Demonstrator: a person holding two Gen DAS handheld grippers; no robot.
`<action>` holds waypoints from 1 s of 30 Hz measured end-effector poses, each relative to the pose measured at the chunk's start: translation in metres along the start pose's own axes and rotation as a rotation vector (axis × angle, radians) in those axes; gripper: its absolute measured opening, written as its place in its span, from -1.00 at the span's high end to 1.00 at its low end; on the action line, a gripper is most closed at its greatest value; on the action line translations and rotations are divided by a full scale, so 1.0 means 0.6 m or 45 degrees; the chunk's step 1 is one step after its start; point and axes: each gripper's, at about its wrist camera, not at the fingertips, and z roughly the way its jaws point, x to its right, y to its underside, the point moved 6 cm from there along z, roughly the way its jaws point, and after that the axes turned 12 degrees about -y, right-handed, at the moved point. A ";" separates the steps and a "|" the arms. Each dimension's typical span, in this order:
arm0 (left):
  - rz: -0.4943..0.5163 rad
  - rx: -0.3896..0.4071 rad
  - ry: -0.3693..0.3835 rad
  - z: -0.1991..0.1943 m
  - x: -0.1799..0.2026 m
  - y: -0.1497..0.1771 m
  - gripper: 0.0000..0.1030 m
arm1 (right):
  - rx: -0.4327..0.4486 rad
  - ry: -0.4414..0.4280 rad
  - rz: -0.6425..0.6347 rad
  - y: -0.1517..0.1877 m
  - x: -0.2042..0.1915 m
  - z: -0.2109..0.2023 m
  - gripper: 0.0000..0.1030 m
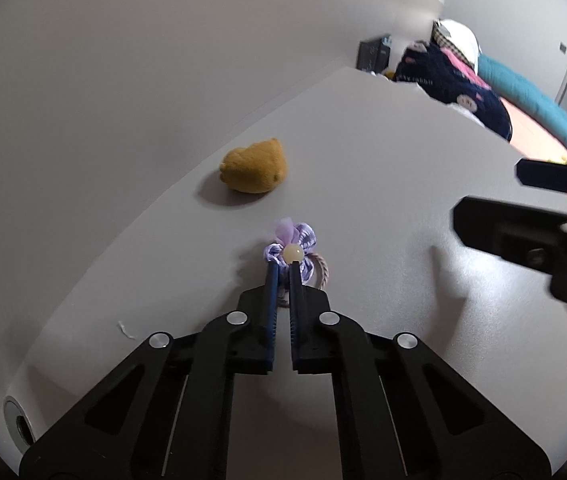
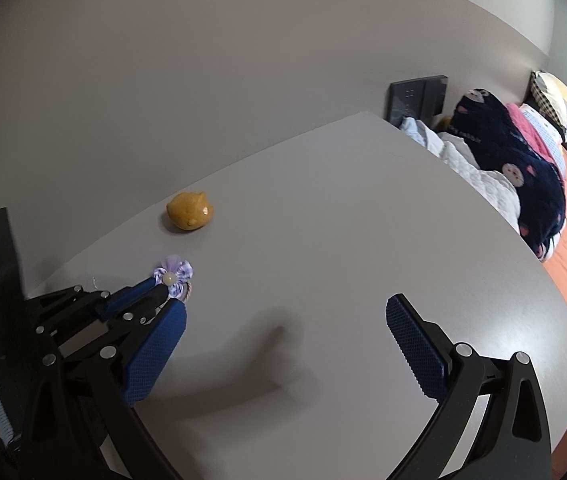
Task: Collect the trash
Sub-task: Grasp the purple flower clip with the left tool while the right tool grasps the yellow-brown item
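Left gripper (image 1: pixel 282 265) nearly closed, fingertips pinching the near edge of a purple flower hair tie (image 1: pixel 292 247) on the grey table (image 1: pixel 383 184), only a narrow slit showing between the blue pads; whether firmly clamped or merely touching, hard to tell from the left wrist view, though the right wrist view shows the tips converging right on the fabric. Right gripper (image 2: pixel 285 320) spread wide, holding nothing, hovering above bare tabletop well to the right of the flower. Step in hand, by judgement: the pickup of the first piece of trash, at the moment of grasp or just short of the lift. Next move likely calls for a firm squeeze on the fabric rather than the bead, then a straight lift so that the elastic loop trails free instead of snagging; no bin or bag visible in either view, so destination unknown. Hair tie itself: small, soft, lilac satin petals with a paler gauzy tuft at the far side, a cream bead at the centre, a beige elastic loop peeking out on the right beneath the petals. Light and floppy, probably prone to slipping if gripped by a petal alone. Further back near the wall, a mustard-yellow plush toy (image 1: pixel 254 166), apart from the flower and untouched. Beyond the table's far edge, a bed with dark patterned bedding (image 2: pixel 511 152).
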 end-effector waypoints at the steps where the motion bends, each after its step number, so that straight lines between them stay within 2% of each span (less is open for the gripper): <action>1: -0.014 0.007 -0.005 -0.003 -0.008 -0.001 0.95 | -0.002 -0.002 -0.005 -0.002 -0.004 0.004 -0.95; 10: -0.034 0.055 -0.032 -0.030 -0.064 -0.010 0.96 | -0.039 -0.047 -0.037 -0.030 -0.043 0.062 -0.95; 14: -0.042 0.065 -0.057 -0.032 -0.089 -0.009 0.95 | -0.056 -0.057 -0.059 -0.047 -0.062 0.095 -0.83; 22: -0.088 0.060 -0.122 -0.024 -0.140 -0.002 0.96 | -0.072 -0.053 -0.097 -0.074 -0.086 0.142 -0.78; 24: -0.099 0.061 -0.142 -0.022 -0.149 -0.002 0.95 | -0.077 -0.042 -0.121 -0.078 -0.093 0.150 -0.73; 30: -0.107 0.062 -0.133 -0.020 -0.155 -0.003 0.95 | -0.101 0.014 -0.184 -0.087 -0.104 0.169 -0.39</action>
